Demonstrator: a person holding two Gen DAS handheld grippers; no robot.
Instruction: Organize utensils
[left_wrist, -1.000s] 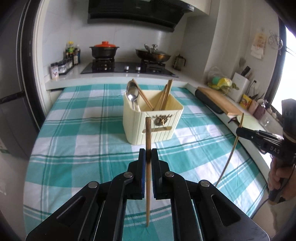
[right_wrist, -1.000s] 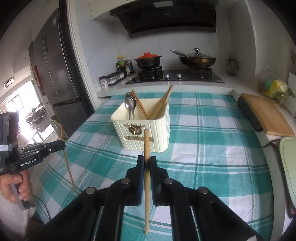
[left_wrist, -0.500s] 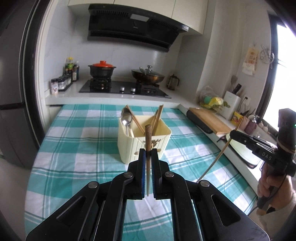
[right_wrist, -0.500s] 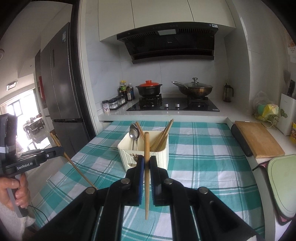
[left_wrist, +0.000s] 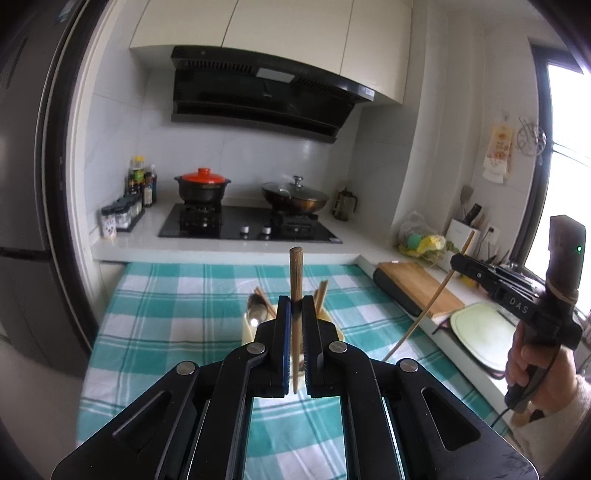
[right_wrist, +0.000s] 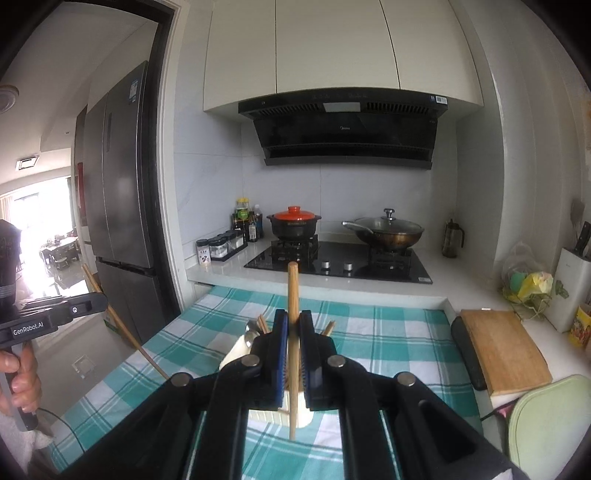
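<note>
My left gripper (left_wrist: 294, 310) is shut on a brown chopstick (left_wrist: 296, 277) that stands upright between its fingers. My right gripper (right_wrist: 293, 325) is shut on a lighter wooden chopstick (right_wrist: 293, 291), also upright. Both are raised above the cream utensil holder (left_wrist: 248, 332) on the teal checked tablecloth; it holds a spoon (left_wrist: 255, 312) and several chopsticks and is mostly hidden behind the fingers. The holder also shows in the right wrist view (right_wrist: 236, 350). The right gripper appears at the right of the left wrist view (left_wrist: 461, 263), and the left gripper at the left of the right wrist view (right_wrist: 99, 301).
A hob with a red-lidded pot (left_wrist: 201, 186) and a wok (left_wrist: 295, 195) stands at the back. A wooden cutting board (left_wrist: 419, 286) and a green board (left_wrist: 484, 330) lie on the counter to the right. A fridge (right_wrist: 118, 206) stands to the left.
Both grippers have risen and tilted up with their chopsticks. The holder has dropped lower in both views and is now largely hidden behind the fingers.
</note>
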